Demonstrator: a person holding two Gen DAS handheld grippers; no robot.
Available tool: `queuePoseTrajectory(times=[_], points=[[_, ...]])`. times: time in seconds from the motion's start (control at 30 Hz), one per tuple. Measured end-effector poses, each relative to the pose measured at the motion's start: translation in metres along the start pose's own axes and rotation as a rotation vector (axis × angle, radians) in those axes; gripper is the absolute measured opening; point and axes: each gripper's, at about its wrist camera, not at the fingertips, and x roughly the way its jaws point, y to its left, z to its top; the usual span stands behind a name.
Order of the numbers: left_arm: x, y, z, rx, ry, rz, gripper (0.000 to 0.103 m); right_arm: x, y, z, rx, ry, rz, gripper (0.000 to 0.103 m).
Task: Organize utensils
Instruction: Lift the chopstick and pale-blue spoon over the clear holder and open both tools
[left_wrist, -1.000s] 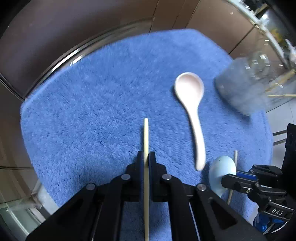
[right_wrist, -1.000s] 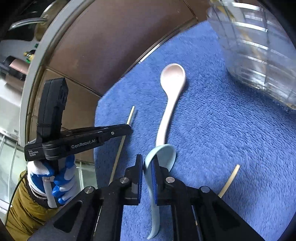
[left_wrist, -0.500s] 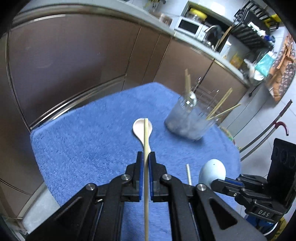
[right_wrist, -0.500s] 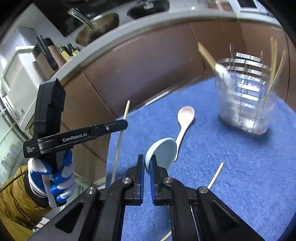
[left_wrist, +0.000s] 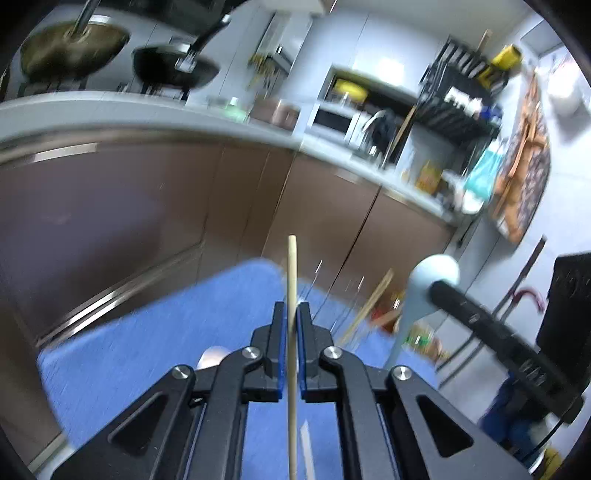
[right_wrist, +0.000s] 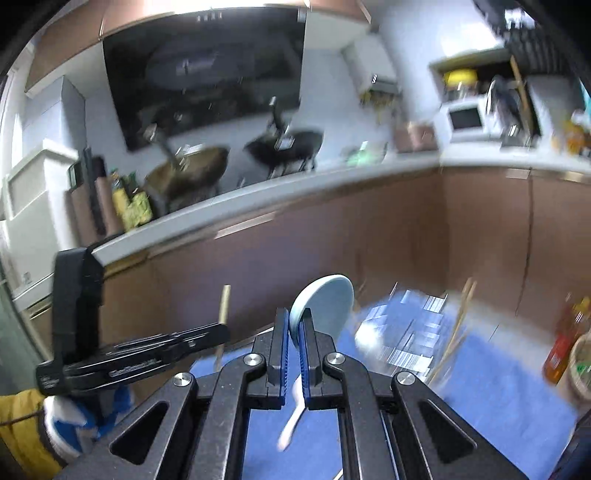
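Observation:
My left gripper (left_wrist: 291, 325) is shut on a pale wooden chopstick (left_wrist: 291, 273) that points up and forward, held high above the blue mat (left_wrist: 155, 343). My right gripper (right_wrist: 293, 332) is shut on a light blue spoon (right_wrist: 325, 306), bowl up. In the left wrist view the right gripper and blue spoon (left_wrist: 432, 280) are at the right. The clear utensil holder (right_wrist: 410, 332) with chopsticks in it stands on the mat (right_wrist: 491, 391) ahead of the right gripper, blurred. A pink spoon (right_wrist: 291, 424) lies on the mat below.
Brown cabinet fronts (left_wrist: 129, 221) and a grey counter with pans (right_wrist: 280, 147) stand behind the mat. A bottle (right_wrist: 561, 347) stands at the mat's right side. The left gripper (right_wrist: 140, 354) shows at the left of the right wrist view.
Both grippers have risen and tilted up from the mat with the chopstick and the blue spoon. The views now look at the kitchen, and the holder is closer ahead.

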Motion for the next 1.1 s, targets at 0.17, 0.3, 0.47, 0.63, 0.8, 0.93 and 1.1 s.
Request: queuePoseTrajectory(times=[0.17,0.3,0.47,0.63,0.8,0.93,1.1], points=[[0.027,-0.023,0.045,-0.032,-0.163,-0.041,0.004,0.024,-0.024,0.021,-0.004,-0.063,-0.046,0.005],[0.059,-0.035,0.062,-0.034,-0.242,-0.011,0.004,0.046,-0.046,0.02,0.005,-0.078,-0.067,0.005],[0.115,-0.039,0.058,-0.039,-0.286,0.055,0.004,0.067,-0.074,0.003,0.023,-0.073,-0.097,0.005],[0.157,-0.031,0.034,-0.024,-0.292,0.109,0.006,0.075,-0.087,-0.02,0.033,-0.046,-0.125,0.006],[0.158,-0.03,0.018,0.024,-0.258,0.107,0.04,0.074,-0.086,-0.035,0.02,-0.009,-0.147,0.017],[0.13,-0.032,0.02,0.054,-0.248,0.114,0.043,0.051,-0.077,-0.029,0.016,-0.036,-0.16,0.026],[0.079,-0.032,0.019,0.071,-0.224,0.163,0.056,0.011,-0.063,-0.022,0.04,-0.071,-0.178,0.034]])
